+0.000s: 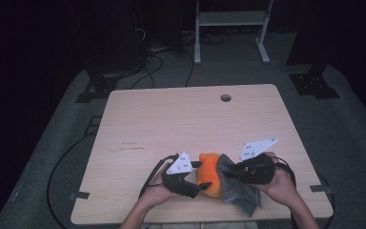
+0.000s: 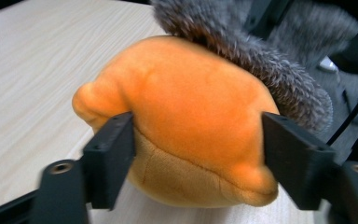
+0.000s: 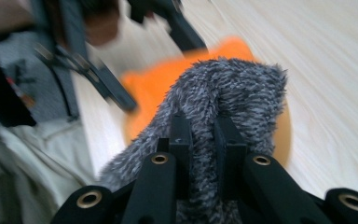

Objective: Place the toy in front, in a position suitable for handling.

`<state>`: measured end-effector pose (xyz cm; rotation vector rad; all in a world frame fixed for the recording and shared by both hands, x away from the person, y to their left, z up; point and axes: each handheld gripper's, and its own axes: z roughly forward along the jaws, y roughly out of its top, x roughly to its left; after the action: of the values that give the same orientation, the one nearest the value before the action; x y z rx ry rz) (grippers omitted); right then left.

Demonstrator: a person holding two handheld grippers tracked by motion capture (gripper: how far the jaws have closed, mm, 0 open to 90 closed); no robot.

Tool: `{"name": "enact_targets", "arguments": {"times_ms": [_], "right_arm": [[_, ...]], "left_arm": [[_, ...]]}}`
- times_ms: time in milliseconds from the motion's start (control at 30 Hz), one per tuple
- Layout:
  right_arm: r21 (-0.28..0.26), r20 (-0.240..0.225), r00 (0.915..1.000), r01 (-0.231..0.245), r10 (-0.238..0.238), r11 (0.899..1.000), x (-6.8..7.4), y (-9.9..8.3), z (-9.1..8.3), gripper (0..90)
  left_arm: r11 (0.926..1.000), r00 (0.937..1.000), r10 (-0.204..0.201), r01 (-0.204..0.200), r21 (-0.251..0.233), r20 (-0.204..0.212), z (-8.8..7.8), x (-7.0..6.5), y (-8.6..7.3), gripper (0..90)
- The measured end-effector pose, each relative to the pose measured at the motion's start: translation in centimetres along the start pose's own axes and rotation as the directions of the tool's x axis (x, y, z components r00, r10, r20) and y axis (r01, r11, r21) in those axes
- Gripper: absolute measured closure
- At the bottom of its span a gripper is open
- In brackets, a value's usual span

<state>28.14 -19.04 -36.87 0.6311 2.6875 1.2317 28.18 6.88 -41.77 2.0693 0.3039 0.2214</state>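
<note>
Pinching grey fuzzy cloth [image 3: 223, 88] | right tongs [image 3: 204, 135] | level, low

Grey fleece [image 3: 223, 93] hides my right gripper's [image 3: 204, 135] pads; my left gripper [image 3: 121, 56] beyond is blurred

On the table [image 1: 171, 119], the left hand-held gripper [image 1: 201, 177] flanks an orange plush [image 1: 208, 172]; the right hand-held gripper [image 1: 229, 173] grips grey fuzzy cloth [image 1: 238, 191].
</note>
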Motion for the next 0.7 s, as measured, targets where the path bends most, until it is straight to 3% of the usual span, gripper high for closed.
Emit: {"name": "enact_targets", "arguments": {"times_ms": [67,200,267,433,567,633,700], "right_arm": [[-0.026,-0.025,0.9996,0.011,-0.012,1.0,0.6,0.6,-0.1,79.1],[-0.022,-0.033,0.9987,0.039,-0.039,0.999,1.4,1.4,0.1,79.1],[-0.002,-0.013,0.9989,0.045,-0.045,0.999,1.3,1.2,0.3,79.1],[0.037,0.029,0.9995,0.012,-0.013,0.999,0.4,0.7,-0.5,79.2],[-0.004,-0.035,0.999,0.029,-0.029,1.0,1.3,1.2,-0.6,79.2],[0.013,-0.048,0.9974,0.055,-0.054,0.998,1.8,1.4,-0.1,79.2],[0.024,-0.063,0.9952,0.076,-0.075,0.997,2.1,1.4,0.5,79.2]], "left_arm": [[0.9976,0.9977,0.068,-0.068,0.015,0.002,-0.1,-0.7,0.2,33.0],[0.9907,0.9914,0.131,-0.131,0.037,-0.002,-0.2,-1.4,0.6,33.7],[0.9937,0.994,0.109,-0.109,0.028,-0.008,-0.3,-1.3,0.7,33.0],[0.999,0.9989,0.045,-0.045,-0.004,-0.008,-0.2,-0.9,0.7,30.9],[0.998,0.998,0.062,-0.062,-0.005,-0.013,0.1,-1.3,0.9,31.6],[0.9963,0.9961,0.085,-0.084,0.016,-0.023,0.2,-1.5,1.1,31.6],[0.9964,0.9964,0.081,-0.08,0.03,-0.026,0.1,-1.4,0.9,31.9]]}}
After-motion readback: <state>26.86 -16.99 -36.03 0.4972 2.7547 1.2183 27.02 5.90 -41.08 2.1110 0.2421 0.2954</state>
